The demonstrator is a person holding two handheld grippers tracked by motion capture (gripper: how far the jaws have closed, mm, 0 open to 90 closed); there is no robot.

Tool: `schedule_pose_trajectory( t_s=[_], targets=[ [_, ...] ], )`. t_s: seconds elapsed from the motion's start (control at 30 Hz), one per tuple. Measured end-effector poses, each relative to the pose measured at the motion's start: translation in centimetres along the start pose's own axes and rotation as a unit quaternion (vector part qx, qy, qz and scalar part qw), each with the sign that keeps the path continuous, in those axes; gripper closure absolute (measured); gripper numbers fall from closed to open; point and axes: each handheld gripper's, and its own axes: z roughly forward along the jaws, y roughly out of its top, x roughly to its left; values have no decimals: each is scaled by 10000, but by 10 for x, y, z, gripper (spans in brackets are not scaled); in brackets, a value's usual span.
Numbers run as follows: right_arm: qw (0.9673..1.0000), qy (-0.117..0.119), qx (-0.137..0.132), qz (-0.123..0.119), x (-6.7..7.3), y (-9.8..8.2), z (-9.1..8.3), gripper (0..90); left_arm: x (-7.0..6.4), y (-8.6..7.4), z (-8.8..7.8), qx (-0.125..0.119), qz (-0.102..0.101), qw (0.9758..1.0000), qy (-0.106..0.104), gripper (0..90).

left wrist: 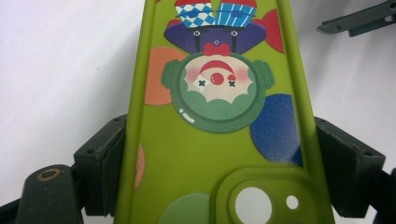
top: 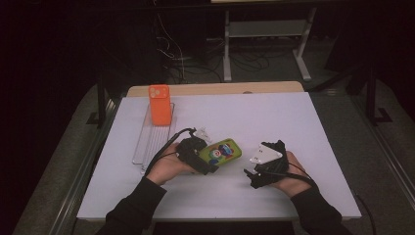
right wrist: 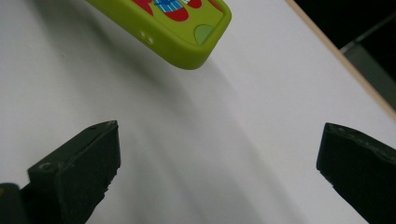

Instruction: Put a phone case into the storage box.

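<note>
Green clown phone case (top: 223, 151) at table (top: 293, 112) centre, clamped across long edges by left gripper (top: 208, 164). Right gripper (top: 252, 177), at case's 4 o'clock, wide, empty. Case light, rubbery, flexible; grip the rims.

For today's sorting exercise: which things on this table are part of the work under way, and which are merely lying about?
In use:
green phone case, clamped by the left gripper
right gripper, open, nearby

Lying about:
orange phone case, propped on the wire rack
</note>
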Motion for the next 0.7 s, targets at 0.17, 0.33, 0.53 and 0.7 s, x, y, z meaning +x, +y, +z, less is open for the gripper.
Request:
schedule_pose_trajectory(
  t_s=[0.17, 0.33, 0.53, 0.7],
  targets=[
    [9989, -220, 41, -412, 6, 1, 0, 0, 0, 0, 0, -6, -16, 10000, 2, 153],
    [9947, -431, 71, -935, 10, 2, 0, 0, -1, 0, 1, -10, -31, 10000, -18, 153],
    [9903, -619, 98, -1237, 16, 3, 0, 0, -2, 0, 2, -8, -38, 10000, -27, 153],
    [9862, -783, 82, -1458, 21, 4, 2, 0, -2, 0, 2, 51, 19, 10000, -35, 153]
  ],
)
